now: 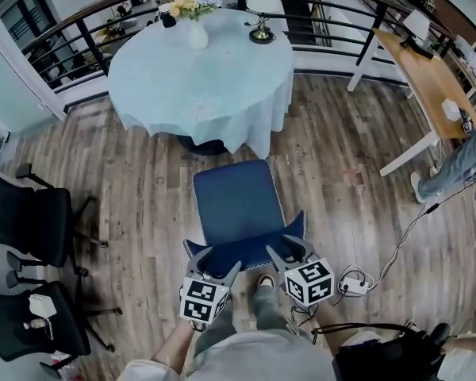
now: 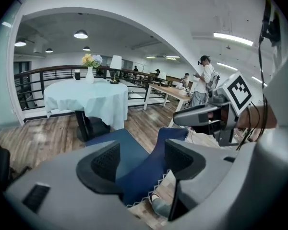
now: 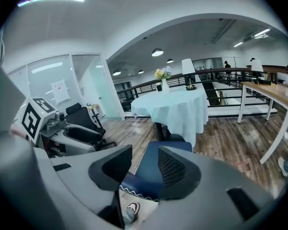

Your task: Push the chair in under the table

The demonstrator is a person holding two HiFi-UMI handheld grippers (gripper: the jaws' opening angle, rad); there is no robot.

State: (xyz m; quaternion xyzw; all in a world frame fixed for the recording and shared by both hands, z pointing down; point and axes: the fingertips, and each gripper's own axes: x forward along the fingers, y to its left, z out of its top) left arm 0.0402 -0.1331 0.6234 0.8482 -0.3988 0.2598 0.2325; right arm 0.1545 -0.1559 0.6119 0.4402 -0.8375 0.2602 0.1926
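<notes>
A blue chair [image 1: 236,201] stands on the wood floor, its seat toward a round table [image 1: 198,78] draped in a pale blue cloth. A gap of floor separates chair and table. My left gripper [image 1: 218,262] is open at the left part of the chair's backrest top edge. My right gripper [image 1: 289,248] is open at the right part. In the left gripper view the blue backrest [image 2: 134,176] runs between the jaws of the left gripper [image 2: 141,162] without the pads pressing it. In the right gripper view the backrest edge [image 3: 134,186] lies low between the spread jaws of the right gripper [image 3: 145,169], the table [image 3: 175,107] beyond.
Two black office chairs [image 1: 32,221] stand at the left. A wooden desk [image 1: 428,78] and a standing person [image 1: 460,165] are at the right. A lamp [image 1: 260,6] and a flower vase [image 1: 192,18] sit on the table. A power strip [image 1: 353,286] with cables lies right of the chair.
</notes>
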